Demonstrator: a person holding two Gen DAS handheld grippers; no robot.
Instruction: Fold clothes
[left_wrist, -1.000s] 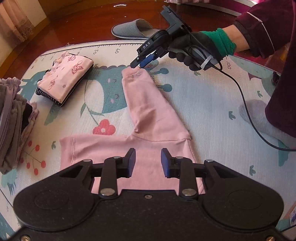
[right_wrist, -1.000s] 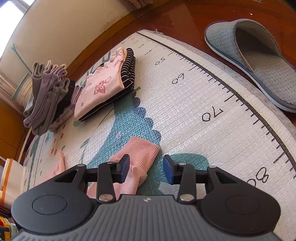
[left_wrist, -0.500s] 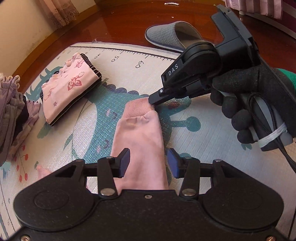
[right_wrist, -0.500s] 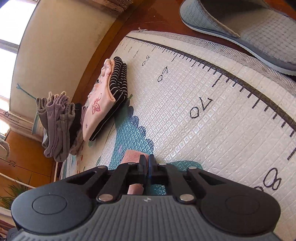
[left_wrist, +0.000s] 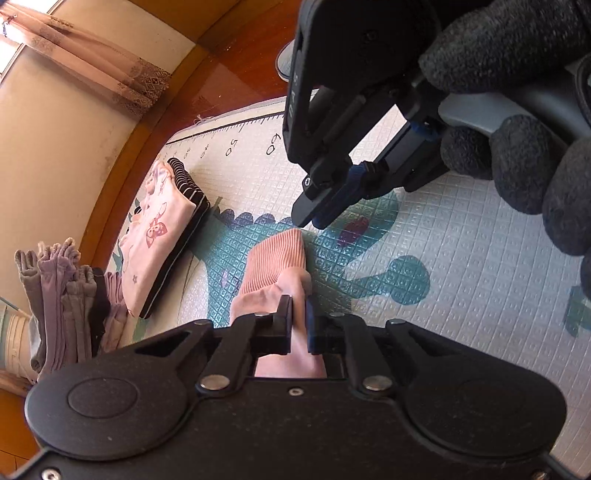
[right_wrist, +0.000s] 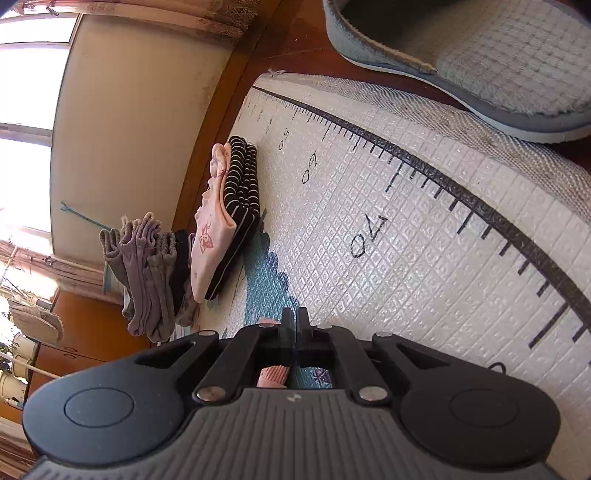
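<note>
Pink sleeve (left_wrist: 275, 266) lies on the mat (left_wrist: 461, 258), its ribbed cuff (left_wrist: 277, 254) just right of the folded stack (left_wrist: 162, 240). My left gripper (left_wrist: 299, 325) pinches the sleeve below the cuff. My right gripper (left_wrist: 314, 218), pressed together, bites the cuff's far corner. I judge a sleeve fold is in hand; next, both grips must carry the sleeve together, keeping it taut.

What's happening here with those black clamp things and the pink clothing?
A person in dark gloves holds a clamp tool in each hand, folding clothes on a play mat. The left gripper is shut on the pink sleeve behind its ribbed cuff; the right gripper pinches the cuff's corner. A folded pile lies nearby, and a grey slipper sits on the floor.
</note>
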